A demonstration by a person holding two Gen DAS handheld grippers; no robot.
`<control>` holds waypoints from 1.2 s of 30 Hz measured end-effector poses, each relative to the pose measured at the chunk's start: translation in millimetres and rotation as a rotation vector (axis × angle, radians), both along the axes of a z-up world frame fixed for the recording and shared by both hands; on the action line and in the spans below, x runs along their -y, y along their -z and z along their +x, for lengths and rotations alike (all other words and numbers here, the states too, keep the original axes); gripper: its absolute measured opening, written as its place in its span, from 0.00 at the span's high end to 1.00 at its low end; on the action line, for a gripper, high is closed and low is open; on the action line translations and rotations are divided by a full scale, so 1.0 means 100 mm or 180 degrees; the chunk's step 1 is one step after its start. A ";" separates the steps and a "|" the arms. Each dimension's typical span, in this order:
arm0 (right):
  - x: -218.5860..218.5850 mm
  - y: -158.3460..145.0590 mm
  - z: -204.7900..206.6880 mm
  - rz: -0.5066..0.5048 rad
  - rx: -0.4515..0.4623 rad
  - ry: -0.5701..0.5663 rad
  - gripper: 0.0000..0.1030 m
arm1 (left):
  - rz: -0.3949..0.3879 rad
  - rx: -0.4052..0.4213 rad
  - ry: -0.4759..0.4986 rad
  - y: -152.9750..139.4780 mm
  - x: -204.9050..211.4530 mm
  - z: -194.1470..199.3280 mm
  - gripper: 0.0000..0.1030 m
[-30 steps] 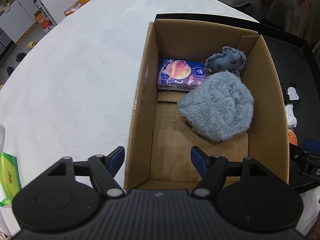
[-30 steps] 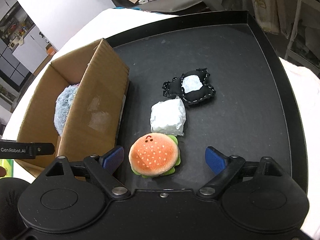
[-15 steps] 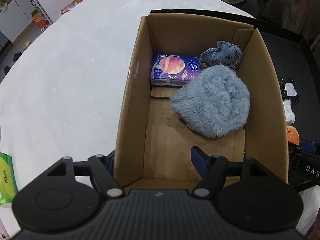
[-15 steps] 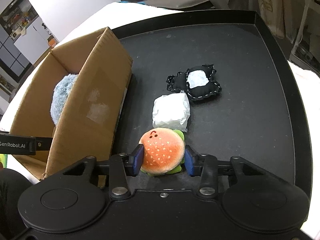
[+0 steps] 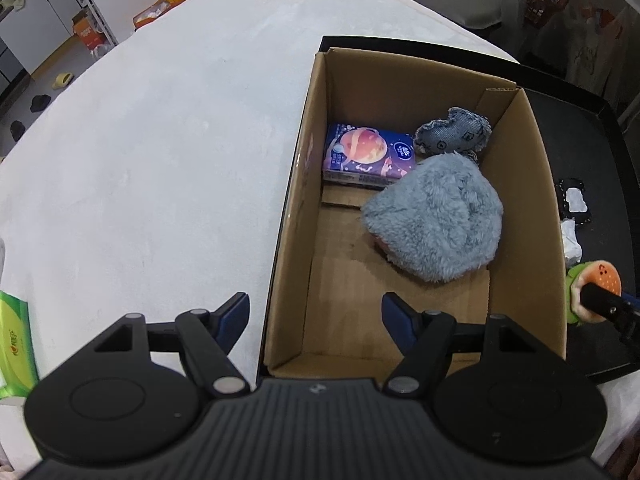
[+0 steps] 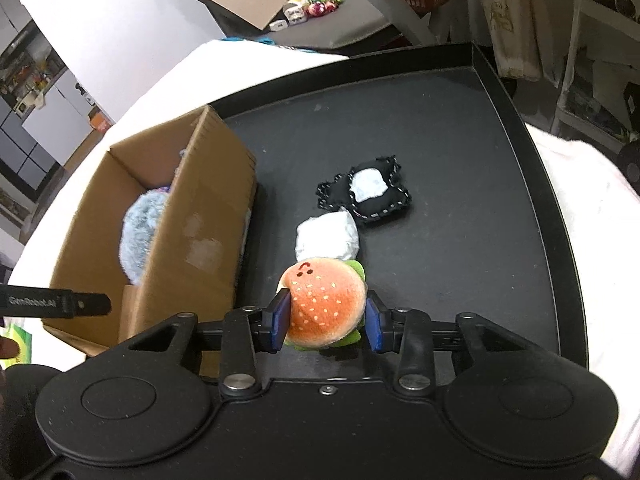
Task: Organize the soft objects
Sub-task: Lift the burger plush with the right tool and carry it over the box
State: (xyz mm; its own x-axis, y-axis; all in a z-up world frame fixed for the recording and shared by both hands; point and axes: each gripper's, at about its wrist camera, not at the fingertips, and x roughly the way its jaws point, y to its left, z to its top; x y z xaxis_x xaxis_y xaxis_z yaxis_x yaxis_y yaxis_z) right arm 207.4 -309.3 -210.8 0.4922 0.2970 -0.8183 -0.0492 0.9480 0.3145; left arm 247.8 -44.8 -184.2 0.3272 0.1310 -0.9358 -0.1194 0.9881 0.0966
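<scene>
My right gripper [image 6: 326,326] is shut on a plush hamburger [image 6: 326,304] and holds it above the black tray [image 6: 460,240], right of the cardboard box [image 6: 192,240]. The hamburger also shows in the left wrist view [image 5: 596,292]. A white soft pack [image 6: 326,236] and a black-and-white plush [image 6: 366,194] lie on the tray. My left gripper [image 5: 316,320] is open and empty over the box's near left wall [image 5: 288,240]. In the box lie a fluffy blue plush [image 5: 436,220], a denim plush [image 5: 454,134] and a purple tissue pack [image 5: 368,156].
The box stands on the tray's left part, on a white table [image 5: 160,160]. A green packet [image 5: 14,340] lies at the table's near left edge. Shelves and clutter stand beyond the table.
My right gripper closed on the hamburger and lifted it off the tray. My left gripper shifted left, so the box sits further right in its view.
</scene>
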 end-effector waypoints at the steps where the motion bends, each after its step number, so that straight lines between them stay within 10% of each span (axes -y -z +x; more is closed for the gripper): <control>1: 0.00 -0.03 -0.01 0.0007 0.0015 0.0006 0.64 | -0.0014 -0.0002 -0.0003 0.00 0.00 -0.01 0.31; 36: -0.71 -0.89 0.15 -0.0066 0.0443 -0.0326 0.64 | -0.0465 0.0305 -0.0215 -0.05 -0.47 -0.23 0.43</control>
State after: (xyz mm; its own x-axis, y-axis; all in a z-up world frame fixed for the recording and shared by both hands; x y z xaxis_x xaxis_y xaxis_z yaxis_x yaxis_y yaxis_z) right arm 222.7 -237.8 -121.6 0.5692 0.3353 -0.7507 -0.1877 0.9420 0.2784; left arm 224.7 2.4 -179.1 0.4107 0.0205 -0.9115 -0.1876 0.9803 -0.0625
